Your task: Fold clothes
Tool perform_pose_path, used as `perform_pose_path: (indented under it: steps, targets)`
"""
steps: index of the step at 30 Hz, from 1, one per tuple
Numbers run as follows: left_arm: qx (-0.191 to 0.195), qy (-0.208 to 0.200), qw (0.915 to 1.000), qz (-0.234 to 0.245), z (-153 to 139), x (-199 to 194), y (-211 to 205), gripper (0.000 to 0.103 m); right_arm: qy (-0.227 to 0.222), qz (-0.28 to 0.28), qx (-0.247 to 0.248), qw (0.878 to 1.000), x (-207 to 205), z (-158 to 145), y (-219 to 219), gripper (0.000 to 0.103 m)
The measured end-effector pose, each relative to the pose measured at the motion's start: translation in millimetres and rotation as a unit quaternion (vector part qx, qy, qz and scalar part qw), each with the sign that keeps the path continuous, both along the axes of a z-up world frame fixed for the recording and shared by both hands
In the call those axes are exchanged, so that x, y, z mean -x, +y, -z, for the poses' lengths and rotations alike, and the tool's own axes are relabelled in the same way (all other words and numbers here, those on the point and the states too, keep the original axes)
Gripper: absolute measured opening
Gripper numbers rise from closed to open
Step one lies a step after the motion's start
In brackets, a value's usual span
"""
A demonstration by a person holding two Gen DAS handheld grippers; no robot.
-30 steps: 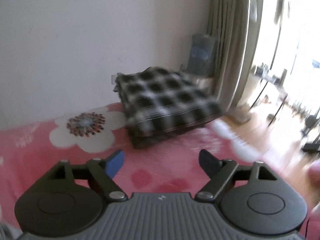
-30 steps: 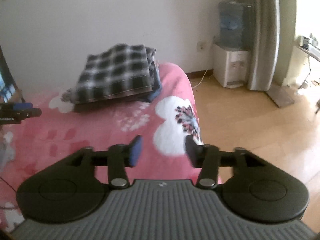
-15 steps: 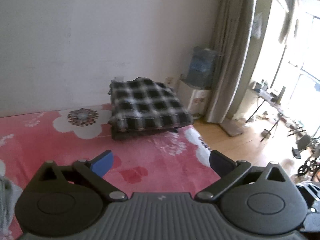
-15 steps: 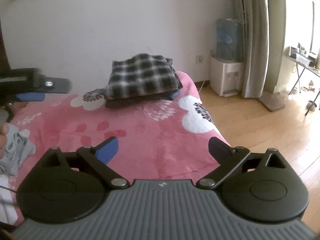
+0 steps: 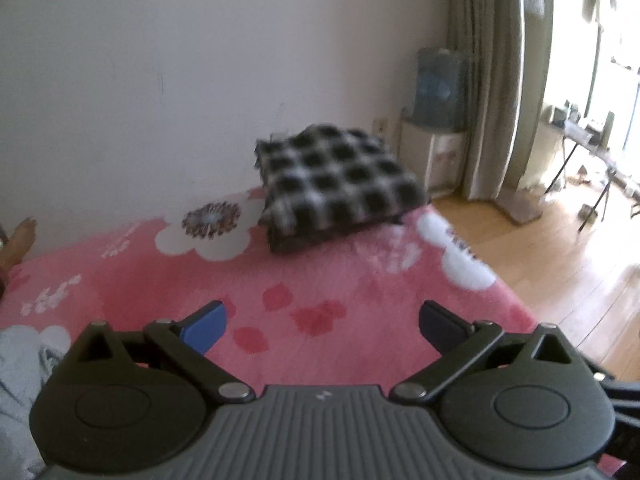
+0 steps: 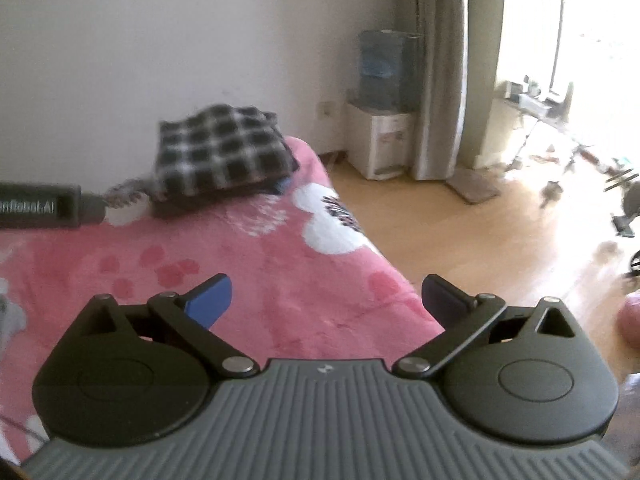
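Left wrist view
Jaws: Your left gripper (image 5: 320, 326) stood spread as wide as it goes, with nothing between its blue pads, only pink bedspread (image 5: 328, 280) beneath the gap.
Folded stack: The black-and-white plaid garment (image 5: 336, 182) lay well ahead of the jaws, a little right of their centre line, on top of darker folded pieces at the far corner of the bed, close to the wall. You probably put it there to keep finished work clear of the folding area.
Next garment: A pale grey crumpled cloth (image 5: 18, 364) lay left of the left finger, at the frame edge, untouched.
Bystander detail: A bare foot (image 5: 20, 236) rested on the bed far left of the jaws.
Change: A second ago the plaid stack filled more of the view and the jaws were narrower; you had pulled back, risen, and finished opening.

Right wrist view
Jaws: Your right gripper (image 6: 326, 300) was also fully spread and empty, hanging over the bedspread (image 6: 280, 280) near the bed's right edge.
Folded stack: The plaid garment (image 6: 222, 150) sat far ahead and left of the jaw gap.
Other tool: The body of your left gripper (image 6: 44, 206) reached in from the left, level with the stack.
Room: A water dispenser (image 6: 380, 112) stood ahead and right of the jaws.
Change: A second ago these jaws were about half closed and nearer the stack; they had since opened out, which reads as a release completed, with the grey cloth likely next.
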State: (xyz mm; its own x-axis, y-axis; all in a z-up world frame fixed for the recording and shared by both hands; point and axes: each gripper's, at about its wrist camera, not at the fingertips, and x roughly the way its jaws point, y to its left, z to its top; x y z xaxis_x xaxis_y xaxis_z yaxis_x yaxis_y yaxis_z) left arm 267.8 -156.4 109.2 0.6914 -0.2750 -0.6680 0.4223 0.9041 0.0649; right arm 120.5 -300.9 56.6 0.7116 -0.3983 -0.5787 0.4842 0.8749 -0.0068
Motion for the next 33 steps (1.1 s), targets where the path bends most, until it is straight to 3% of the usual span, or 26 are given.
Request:
perform_pose_path:
  steps: [10, 14, 20, 25, 33]
  targets:
    - [0.054, 0.019, 0.9972, -0.049, 6.1, -8.6, 21.7, 0.103, 0.026, 0.013, -0.005, 1.0, -11.2, 14.8, 12.7, 0.102]
    - [0.043, 0.023, 0.9976, -0.049, 8.1, -8.5, 21.5, 0.103, 0.029, 0.008, -0.011, 0.999, -14.9, 14.2, 16.3, 0.102]
    - [0.022, -0.011, 0.9982, -0.056, 1.7, -2.2, 20.7, 0.103, 0.037, 0.006, 0.002, 0.999, -17.0, 13.0, 22.9, 0.102]
    - [0.006, -0.015, 0.9985, -0.052, -2.0, -2.8, 19.5, 0.103, 0.032, 0.002, 0.011, 0.999, -15.9, 6.8, 27.5, 0.102]
    - [0.009, -0.019, 0.9971, -0.073, -5.3, -3.8, 26.4, 0.103, 0.029, -0.002, 0.023, 0.999, -15.4, 3.4, 35.5, 0.102]
